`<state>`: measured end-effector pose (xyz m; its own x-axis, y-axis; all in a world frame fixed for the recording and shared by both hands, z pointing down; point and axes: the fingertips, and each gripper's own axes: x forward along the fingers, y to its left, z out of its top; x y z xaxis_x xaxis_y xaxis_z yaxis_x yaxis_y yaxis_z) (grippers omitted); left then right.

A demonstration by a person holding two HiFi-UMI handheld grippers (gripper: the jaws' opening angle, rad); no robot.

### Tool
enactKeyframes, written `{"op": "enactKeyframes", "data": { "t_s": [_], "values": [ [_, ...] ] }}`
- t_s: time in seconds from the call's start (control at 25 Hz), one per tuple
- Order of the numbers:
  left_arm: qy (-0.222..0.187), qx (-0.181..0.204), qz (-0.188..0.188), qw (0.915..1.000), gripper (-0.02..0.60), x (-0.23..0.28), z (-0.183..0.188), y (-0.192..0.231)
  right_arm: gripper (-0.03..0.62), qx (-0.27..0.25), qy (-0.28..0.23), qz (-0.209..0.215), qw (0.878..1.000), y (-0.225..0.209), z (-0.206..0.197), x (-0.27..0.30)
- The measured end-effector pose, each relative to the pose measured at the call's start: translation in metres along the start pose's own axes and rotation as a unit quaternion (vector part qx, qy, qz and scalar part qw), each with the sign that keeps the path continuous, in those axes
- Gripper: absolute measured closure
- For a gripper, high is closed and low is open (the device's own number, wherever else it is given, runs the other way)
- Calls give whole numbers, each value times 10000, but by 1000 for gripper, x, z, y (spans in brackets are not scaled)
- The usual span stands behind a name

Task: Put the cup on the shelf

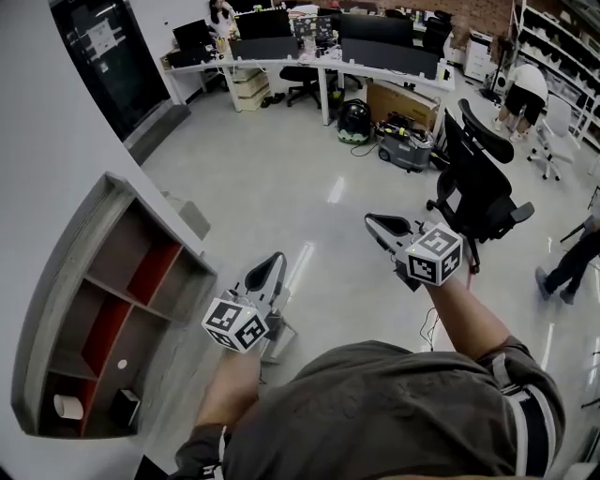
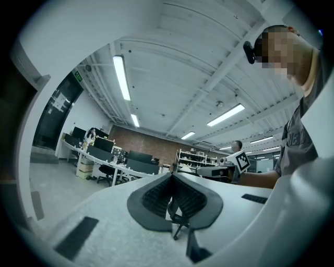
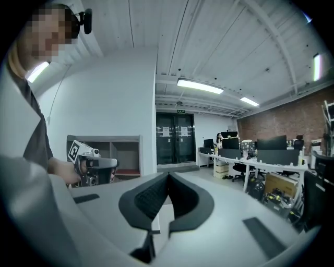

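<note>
Beside the shelf (image 1: 56, 309), the left gripper (image 1: 272, 262) and right gripper (image 1: 378, 225) are held with jaws pressed together, empty

A black office chair (image 1: 480, 178) is seen on the pale glossy floor (image 1: 272, 187). A long white desk (image 1: 281, 63) is lined with dark monitors (image 1: 375, 28). A cardboard box (image 1: 398, 101) is set beneath it, with a round black-and-green object (image 1: 353, 122) nearby. Dark glass double doors (image 3: 175, 138) and a brick wall (image 3: 282, 122) are seen beyond. Strip lights (image 2: 121, 77) are mounted on the ceiling.
</note>
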<state>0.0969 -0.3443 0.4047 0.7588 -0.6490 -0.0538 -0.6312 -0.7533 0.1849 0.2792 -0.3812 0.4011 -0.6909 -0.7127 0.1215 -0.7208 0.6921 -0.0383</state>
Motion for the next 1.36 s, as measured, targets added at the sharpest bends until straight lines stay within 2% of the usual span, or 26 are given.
{"op": "enactKeyframes", "data": {
  "t_s": [0.48,1.36],
  "values": [
    [31,-44,55,10000,583,7,-8,-11,605,10,63,3,10000,-9,-10,-15],
    [12,-36,139,9999,583,2,-4,-3,605,-117,120,183,9997,-1,-8,0]
  ]
}}
